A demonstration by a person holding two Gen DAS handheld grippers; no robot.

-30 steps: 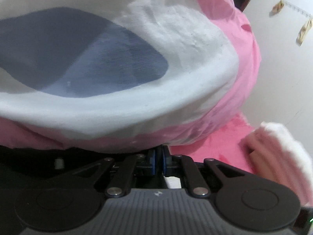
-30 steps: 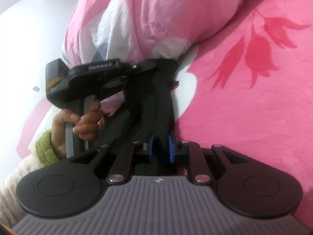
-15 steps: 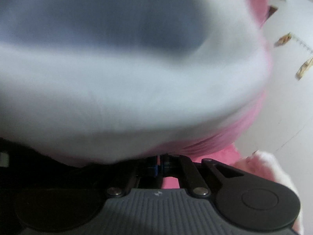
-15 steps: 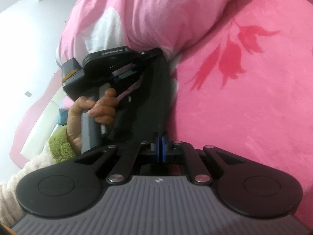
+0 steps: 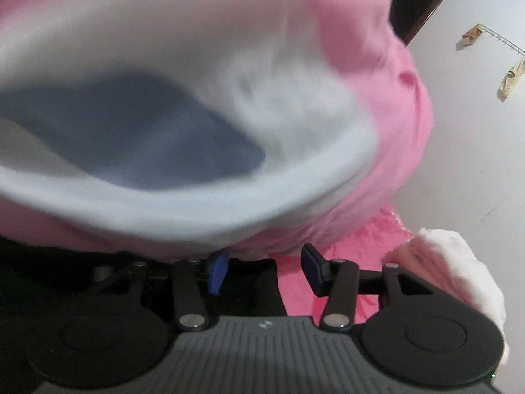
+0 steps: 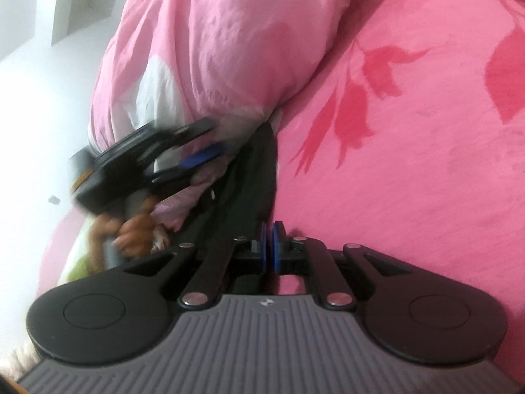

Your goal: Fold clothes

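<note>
A black garment [image 6: 259, 170] lies stretched along the pink floral bedspread [image 6: 410, 164], partly under a bulky pink quilt [image 6: 229, 49] with white and blue patches. My right gripper [image 6: 269, 246] is shut on the garment's near end. In the right wrist view my left gripper [image 6: 193, 164] is blurred at the garment's far end, under the quilt's edge, with a hand [image 6: 134, 229] on its handle. In its own view the left gripper [image 5: 264, 271] stands open, with dark cloth [image 5: 246, 292] low between its fingers and the quilt [image 5: 197, 131] looming just above.
A fluffy pink and white folded cloth [image 5: 449, 262] lies to the right of the left gripper. A white wall [image 5: 475, 147] and a dark doorway [image 5: 416, 10] stand behind. A white surface [image 6: 39, 115] lies left of the bed.
My left gripper was shut and has opened, letting go of the black garment. The right gripper stays shut on it and has shifted slightly along the bedspread.
</note>
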